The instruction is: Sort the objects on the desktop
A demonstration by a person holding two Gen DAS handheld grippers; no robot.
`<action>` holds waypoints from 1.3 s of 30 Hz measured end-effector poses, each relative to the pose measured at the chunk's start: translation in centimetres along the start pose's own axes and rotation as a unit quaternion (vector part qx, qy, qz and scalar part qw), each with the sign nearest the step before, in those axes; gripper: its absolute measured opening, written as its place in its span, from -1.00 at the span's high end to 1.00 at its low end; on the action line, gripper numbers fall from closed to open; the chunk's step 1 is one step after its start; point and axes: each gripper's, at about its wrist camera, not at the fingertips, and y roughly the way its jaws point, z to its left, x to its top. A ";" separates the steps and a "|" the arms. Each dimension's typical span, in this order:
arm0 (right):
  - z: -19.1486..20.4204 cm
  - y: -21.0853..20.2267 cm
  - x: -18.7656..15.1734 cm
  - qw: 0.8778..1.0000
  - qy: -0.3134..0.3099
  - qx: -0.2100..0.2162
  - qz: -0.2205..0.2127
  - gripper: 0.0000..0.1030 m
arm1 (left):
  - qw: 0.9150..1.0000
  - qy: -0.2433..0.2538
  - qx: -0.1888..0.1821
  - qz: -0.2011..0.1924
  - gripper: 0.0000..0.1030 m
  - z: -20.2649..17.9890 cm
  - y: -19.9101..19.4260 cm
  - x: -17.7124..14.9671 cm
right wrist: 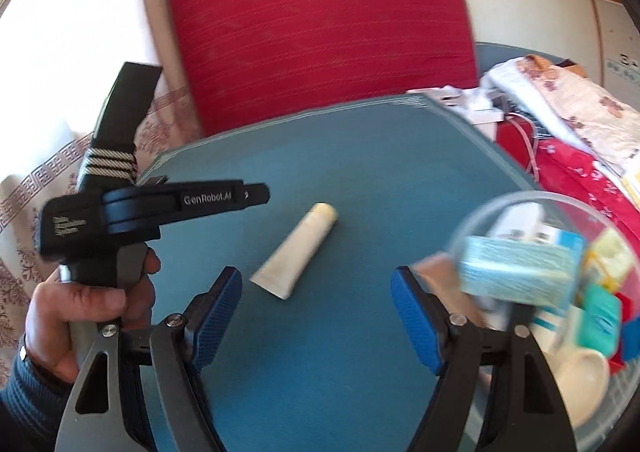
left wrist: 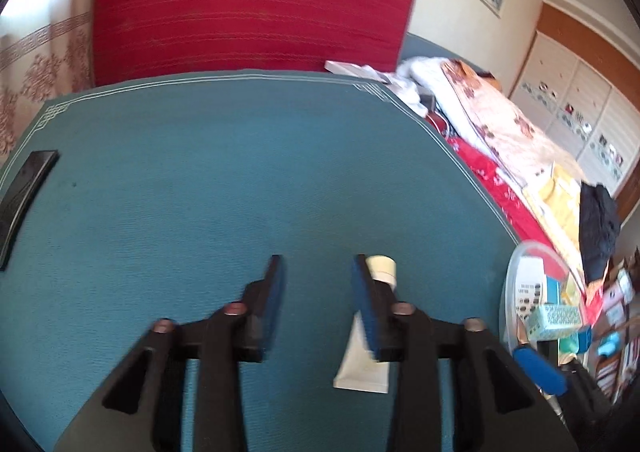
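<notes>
A cream tube (right wrist: 298,252) with a pale cap lies flat on the teal table (right wrist: 360,172). In the left wrist view the tube (left wrist: 362,366) lies just outside the right-hand finger, which hides part of it. My left gripper (left wrist: 318,284) is open, with only bare table between its blue pads. A hand (right wrist: 80,308) holds the left gripper (right wrist: 256,196), seen side-on left of the tube. My right gripper (right wrist: 316,280) stands open and empty just short of the tube's flat end.
A clear round basket (right wrist: 520,200) at the table's right edge holds several small boxes, a light-blue box (right wrist: 516,272) on top. A black flat device (left wrist: 24,196) lies at the far left. Beyond the table stand a red panel (left wrist: 256,0) and a cluttered bed (left wrist: 500,124).
</notes>
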 end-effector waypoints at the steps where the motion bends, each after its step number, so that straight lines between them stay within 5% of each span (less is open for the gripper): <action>1: 0.4 0.7 0.2 1.000 -0.006 0.003 0.005 -0.55 | 1.000 -0.006 0.005 -0.007 0.01 0.4 -0.2 0.1; 9: -0.2 7.2 1.8 0.997 0.004 0.001 0.072 -0.29 | 0.998 -0.034 0.048 -0.024 -0.01 2.5 -0.2 0.5; 16: 0.4 10.5 2.6 0.995 -0.004 -0.026 0.101 -0.14 | 0.997 -0.053 0.044 -0.015 -0.01 3.9 0.5 0.6; 21: 1.4 10.9 2.2 0.992 -0.045 -0.062 0.100 -0.03 | 0.997 -0.059 0.043 -0.003 -0.01 4.1 1.1 0.3; 27: 0.8 11.0 2.8 0.992 -0.041 -0.069 0.097 0.44 | 0.998 -0.052 0.042 0.003 -0.01 3.7 1.0 -0.4; 39: -0.2 5.7 3.5 0.998 0.001 -0.041 0.048 0.44 | 0.999 -0.027 0.033 0.008 -0.01 2.1 0.9 -0.7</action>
